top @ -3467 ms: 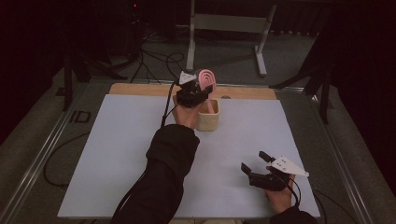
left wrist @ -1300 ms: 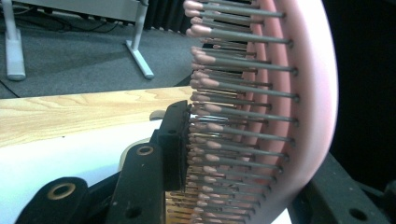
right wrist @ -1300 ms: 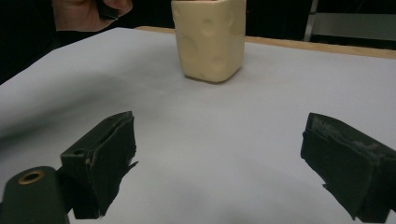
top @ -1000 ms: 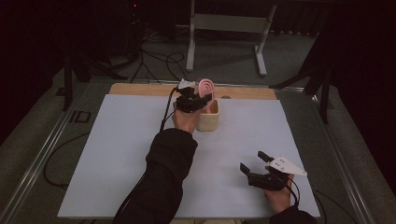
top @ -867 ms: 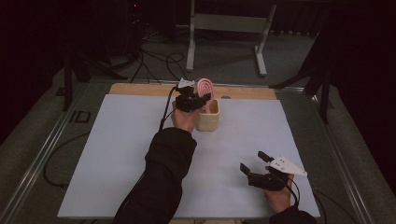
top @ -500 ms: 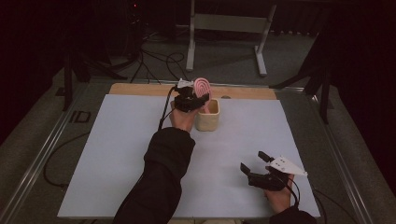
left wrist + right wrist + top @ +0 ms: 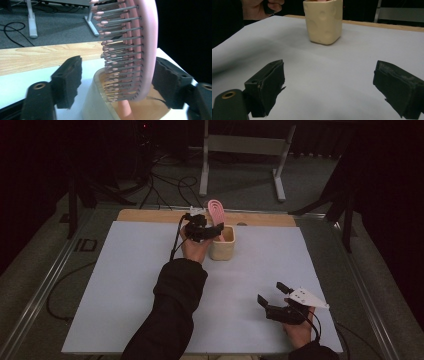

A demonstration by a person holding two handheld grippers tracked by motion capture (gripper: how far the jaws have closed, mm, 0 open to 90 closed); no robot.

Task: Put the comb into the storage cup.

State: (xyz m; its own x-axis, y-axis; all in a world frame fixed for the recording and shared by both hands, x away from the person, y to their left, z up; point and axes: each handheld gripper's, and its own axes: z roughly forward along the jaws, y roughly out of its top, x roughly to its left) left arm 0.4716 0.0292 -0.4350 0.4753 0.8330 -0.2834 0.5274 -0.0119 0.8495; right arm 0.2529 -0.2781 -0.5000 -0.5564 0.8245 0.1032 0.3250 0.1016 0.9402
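The pink hairbrush (image 7: 136,50) already stands handle-down in the cream cup (image 7: 222,243), and the left gripper (image 7: 209,232), its jaws having just been opening, flanks it without touching, only withdrawal remaining.

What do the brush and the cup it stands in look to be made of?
Brush: likely smooth pink plastic with a slight sheen; thin grey pins with pink rounded tips. Cup: cream, matte with shallow dimples, thick rounded walls; probably ceramic or moulded plastic, can't tell which.
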